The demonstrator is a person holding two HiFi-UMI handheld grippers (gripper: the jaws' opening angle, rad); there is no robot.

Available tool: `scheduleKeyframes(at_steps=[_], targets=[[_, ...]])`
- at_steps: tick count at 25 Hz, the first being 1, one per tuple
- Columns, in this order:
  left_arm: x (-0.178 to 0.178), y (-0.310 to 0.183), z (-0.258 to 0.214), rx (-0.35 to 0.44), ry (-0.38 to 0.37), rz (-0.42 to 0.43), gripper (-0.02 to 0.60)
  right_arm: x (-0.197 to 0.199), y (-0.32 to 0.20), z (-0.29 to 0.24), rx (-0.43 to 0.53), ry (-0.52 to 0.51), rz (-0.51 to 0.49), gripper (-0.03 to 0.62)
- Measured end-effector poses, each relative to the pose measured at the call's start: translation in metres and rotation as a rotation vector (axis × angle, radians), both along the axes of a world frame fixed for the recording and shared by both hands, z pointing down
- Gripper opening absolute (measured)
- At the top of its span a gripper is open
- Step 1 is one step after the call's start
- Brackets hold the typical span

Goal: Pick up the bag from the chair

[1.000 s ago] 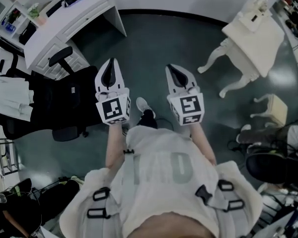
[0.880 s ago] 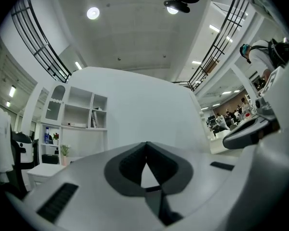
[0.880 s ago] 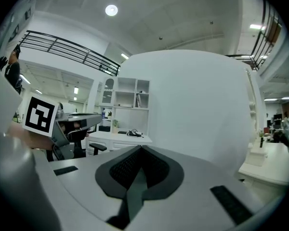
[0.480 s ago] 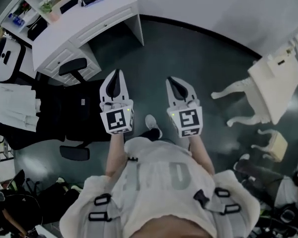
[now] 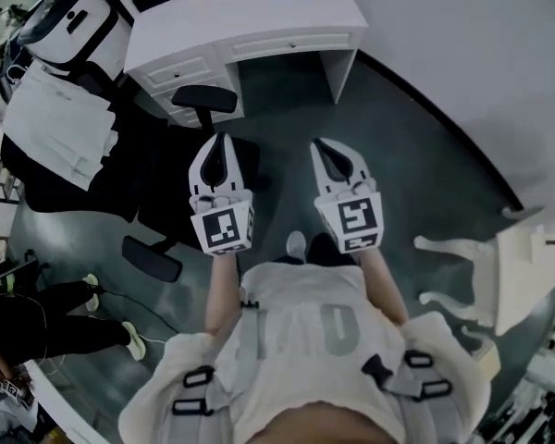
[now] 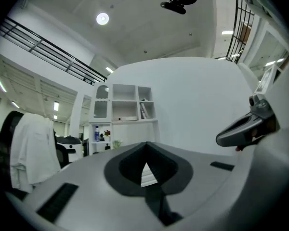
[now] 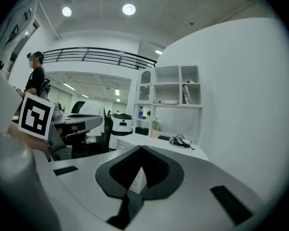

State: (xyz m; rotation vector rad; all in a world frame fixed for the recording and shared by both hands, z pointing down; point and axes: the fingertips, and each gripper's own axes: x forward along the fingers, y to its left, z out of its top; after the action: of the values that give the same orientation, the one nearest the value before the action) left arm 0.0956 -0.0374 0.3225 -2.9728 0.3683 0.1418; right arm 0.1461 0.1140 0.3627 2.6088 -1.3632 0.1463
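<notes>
Both claws are clenched tight and carrying nothing: your left gripper (image 5: 219, 146) and right gripper (image 5: 326, 151) ride side by side mid-frame in the head view, each closed to a point. No pick has begun. The bag (image 5: 69, 21), white with black trim, sits in the upper left of the frame, well apart from both tips, beyond the black office chair (image 5: 157, 192) with the white garment (image 5: 60, 123) draped over its back. By my read the whole job is ahead of you: close in, open up, grab, lift. What the bag rests on is hidden, so I can't confirm its chair. No handle or strap shows from here. In the right gripper view it's tiny, just left of the white desk (image 7: 149, 141).
</notes>
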Motion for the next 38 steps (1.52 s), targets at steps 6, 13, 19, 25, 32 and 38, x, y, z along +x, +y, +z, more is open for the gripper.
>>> scheduleKeyframes(at_steps=[6, 13, 19, 25, 32, 38], targets=[[-0.053, -0.071, -0.001, -0.031, 0.026, -0.238, 0.006, -0.026, -0.091, -0.006, -0.037, 0.041, -0.25, 0.005], [-0.124, -0.115, 0.006, -0.073, 0.059, -0.505, 0.006, -0.059, -0.164, -0.012, -0.013, 0.062, -0.492, 0.005], [-0.172, -0.132, 0.008, -0.064, 0.065, -0.728, 0.006, -0.07, -0.209, -0.014, 0.019, 0.093, -0.677, 0.005], [-0.176, -0.137, 0.001, -0.055, 0.057, -0.874, 0.006, -0.053, -0.24, -0.02, 0.061, 0.059, -0.782, 0.005], [-0.173, -0.133, -0.001, -0.066, 0.047, -1.042, 0.006, -0.041, -0.273, -0.022, 0.083, 0.033, -0.928, 0.005], [-0.166, -0.133, -0.002, -0.076, 0.028, -1.189, 0.006, -0.023, -0.293, -0.022, 0.085, 0.007, -1.027, 0.005]])
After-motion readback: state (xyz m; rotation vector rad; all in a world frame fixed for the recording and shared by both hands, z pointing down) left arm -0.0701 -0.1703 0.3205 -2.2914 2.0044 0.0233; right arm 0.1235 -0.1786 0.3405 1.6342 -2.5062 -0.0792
